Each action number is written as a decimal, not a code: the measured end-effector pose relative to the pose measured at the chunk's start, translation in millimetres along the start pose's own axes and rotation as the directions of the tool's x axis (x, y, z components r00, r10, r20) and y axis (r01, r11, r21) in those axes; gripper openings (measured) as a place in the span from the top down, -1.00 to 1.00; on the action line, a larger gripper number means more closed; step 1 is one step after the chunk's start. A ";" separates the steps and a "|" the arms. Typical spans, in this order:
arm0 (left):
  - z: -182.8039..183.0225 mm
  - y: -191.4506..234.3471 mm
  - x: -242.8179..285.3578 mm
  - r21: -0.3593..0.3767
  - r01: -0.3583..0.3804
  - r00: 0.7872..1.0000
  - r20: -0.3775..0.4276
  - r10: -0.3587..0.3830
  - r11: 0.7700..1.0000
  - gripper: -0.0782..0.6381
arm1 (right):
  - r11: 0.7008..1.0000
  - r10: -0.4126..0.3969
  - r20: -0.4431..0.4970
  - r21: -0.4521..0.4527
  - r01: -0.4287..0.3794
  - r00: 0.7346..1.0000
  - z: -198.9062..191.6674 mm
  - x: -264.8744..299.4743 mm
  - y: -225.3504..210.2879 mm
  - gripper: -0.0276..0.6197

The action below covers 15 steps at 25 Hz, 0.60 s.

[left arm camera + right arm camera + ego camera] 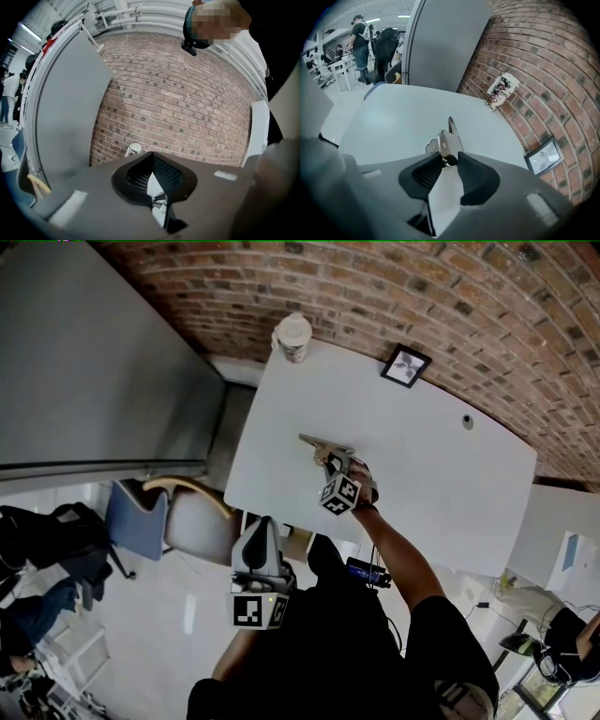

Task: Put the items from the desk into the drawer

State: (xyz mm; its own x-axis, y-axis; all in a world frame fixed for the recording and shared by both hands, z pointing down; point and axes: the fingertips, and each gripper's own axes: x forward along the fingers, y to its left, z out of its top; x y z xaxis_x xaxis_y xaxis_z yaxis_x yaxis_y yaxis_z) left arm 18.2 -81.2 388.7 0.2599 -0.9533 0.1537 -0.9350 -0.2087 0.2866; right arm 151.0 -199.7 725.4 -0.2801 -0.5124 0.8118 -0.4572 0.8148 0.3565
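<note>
A slim silver metal tool (319, 442), shaped like a stapler, sits low over the white desk (431, 474) near its front edge. My right gripper (330, 457) is shut on its rear end. In the right gripper view the tool (449, 139) sticks out forward from between the closed pads of that gripper (450, 161). My left gripper (262, 527) hangs below the desk's front edge, off the desktop, with its jaws shut and nothing in them. In its own view the left gripper (151, 157) points at the brick wall. I cannot make out a drawer.
A paper cup (292, 337) stands at the desk's far left corner, against the brick wall. A small framed picture (406, 366) leans at the back. A dark cable hole (467, 421) is at the right. A blue chair (139, 517) stands left of the desk.
</note>
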 end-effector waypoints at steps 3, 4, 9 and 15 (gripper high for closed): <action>3.8 -1.7 -1.3 -0.005 0.003 1.000 0.020 -0.003 1.000 0.73 | 1.000 -0.010 0.000 -0.016 0.010 1.000 -0.9 -0.8 -0.5 0.61; 5.2 -2.1 -2.1 -0.006 0.004 1.000 0.029 -0.004 1.000 0.73 | 1.000 -0.015 0.003 -0.019 0.015 1.000 -0.5 -1.7 -1.5 0.64; 3.6 1.3 -9.9 -0.020 -0.007 1.000 0.024 0.008 1.000 0.73 | 0.999 -0.038 0.023 -0.023 0.038 0.999 6.3 -9.0 -8.8 0.79; 2.1 3.3 -21.1 -0.013 -0.014 1.000 0.014 0.014 1.000 0.73 | 1.000 -0.029 0.017 0.002 0.029 0.999 5.6 -17.1 -8.2 0.83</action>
State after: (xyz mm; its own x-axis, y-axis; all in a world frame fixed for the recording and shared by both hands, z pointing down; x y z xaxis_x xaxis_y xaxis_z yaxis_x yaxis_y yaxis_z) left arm 9.1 -62.2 384.4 0.2431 -0.9591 0.1448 -0.9354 -0.1922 0.2968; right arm 154.9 -199.2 706.0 -0.2809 -0.5401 0.7933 -0.4669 0.7991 0.3787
